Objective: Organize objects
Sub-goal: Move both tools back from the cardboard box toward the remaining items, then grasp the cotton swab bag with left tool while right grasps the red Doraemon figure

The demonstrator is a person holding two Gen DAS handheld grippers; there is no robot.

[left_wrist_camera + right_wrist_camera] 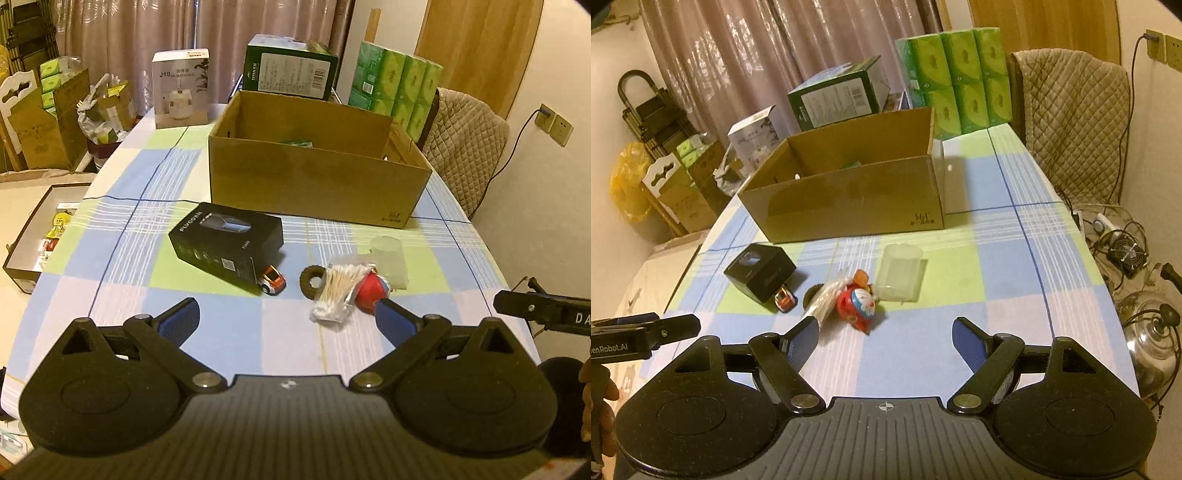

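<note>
Both my claws hang over the checked table [122, 229], pointing down at an angle. Left claw [288, 321] is wide open w/ nothing in it, right claw [884, 338] same, jaws spread, empty. Stuff sits in a row in front of the carton [314, 184]: black box [225, 243], toy car [272, 284] touching its corner, brown ring [312, 281], swab bag [338, 291] lying partly over it, red toy [857, 304] next to that, clear cup [900, 272] just beside. Carton's open on top, something green inside, can't tell what.
</note>
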